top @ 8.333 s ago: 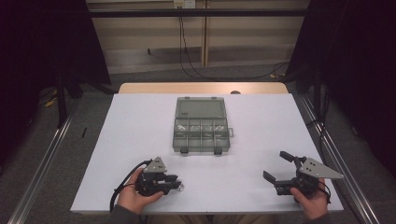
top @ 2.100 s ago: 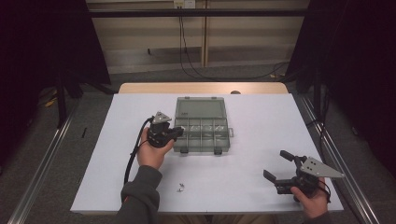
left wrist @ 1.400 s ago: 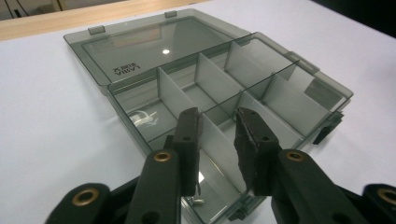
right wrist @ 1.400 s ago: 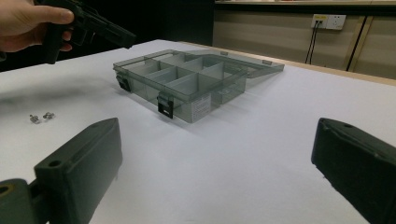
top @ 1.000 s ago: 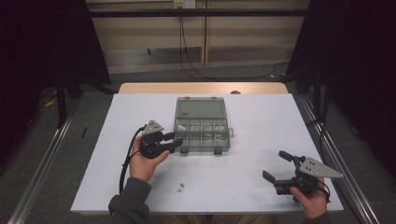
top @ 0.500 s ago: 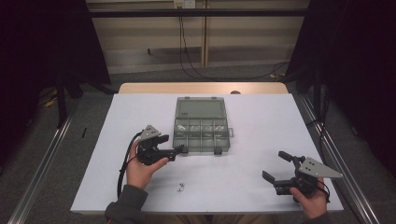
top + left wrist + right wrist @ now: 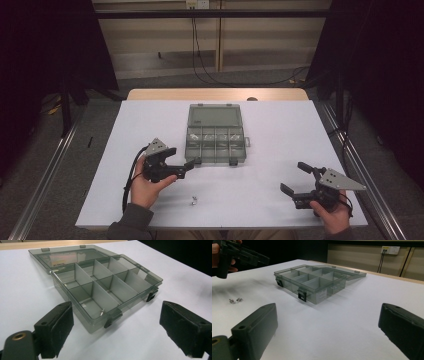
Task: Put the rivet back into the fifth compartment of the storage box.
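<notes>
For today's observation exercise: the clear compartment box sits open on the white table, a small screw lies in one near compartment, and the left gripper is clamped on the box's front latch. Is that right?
Not quite. The left gripper is not clamped on a latch: its jaws stand wide open, having just been opening, with nothing between them, as the left gripper view shows. The compartment box is open, on the white table, and a small screw lies in a near compartment.
</notes>
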Action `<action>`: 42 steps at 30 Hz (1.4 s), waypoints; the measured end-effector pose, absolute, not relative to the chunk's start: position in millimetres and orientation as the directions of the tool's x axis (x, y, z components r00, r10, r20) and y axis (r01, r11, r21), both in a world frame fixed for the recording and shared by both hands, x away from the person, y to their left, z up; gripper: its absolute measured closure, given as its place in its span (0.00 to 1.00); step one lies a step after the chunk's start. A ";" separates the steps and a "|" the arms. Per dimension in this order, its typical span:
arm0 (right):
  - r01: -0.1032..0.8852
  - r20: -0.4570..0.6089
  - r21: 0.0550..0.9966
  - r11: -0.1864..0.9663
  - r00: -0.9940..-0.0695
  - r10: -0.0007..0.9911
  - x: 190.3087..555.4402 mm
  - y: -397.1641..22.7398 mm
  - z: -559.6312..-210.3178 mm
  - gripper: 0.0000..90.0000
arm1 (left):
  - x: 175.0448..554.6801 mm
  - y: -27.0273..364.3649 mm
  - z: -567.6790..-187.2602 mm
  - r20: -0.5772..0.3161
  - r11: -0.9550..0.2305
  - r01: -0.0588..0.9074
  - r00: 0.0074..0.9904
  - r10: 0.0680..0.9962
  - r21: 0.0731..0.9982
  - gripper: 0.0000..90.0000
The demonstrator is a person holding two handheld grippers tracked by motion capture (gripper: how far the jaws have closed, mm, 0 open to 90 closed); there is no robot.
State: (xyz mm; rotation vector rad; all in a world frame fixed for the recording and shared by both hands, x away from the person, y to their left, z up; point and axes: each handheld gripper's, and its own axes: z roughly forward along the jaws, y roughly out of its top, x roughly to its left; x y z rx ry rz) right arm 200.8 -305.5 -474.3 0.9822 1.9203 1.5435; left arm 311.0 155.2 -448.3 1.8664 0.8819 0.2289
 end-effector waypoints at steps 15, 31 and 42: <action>0.233 0.063 0.966 0.109 -0.626 0.777 201.7 -304.4 -475.4 0.02 | 295.8 166.8 -452.3 -0.221 -0.191 0.452 0.709 0.670 0.871 0.07; 0.232 0.063 0.967 0.108 -0.627 0.777 201.1 -304.7 -474.9 0.02 | 283.1 168.1 -459.3 -0.212 -0.215 0.441 0.734 0.645 0.872 0.05; 0.232 0.063 0.967 0.108 -0.627 0.777 201.0 -304.7 -474.8 0.02 | 276.4 169.4 -464.7 -0.204 -0.245 0.444 0.746 0.634 0.862 0.04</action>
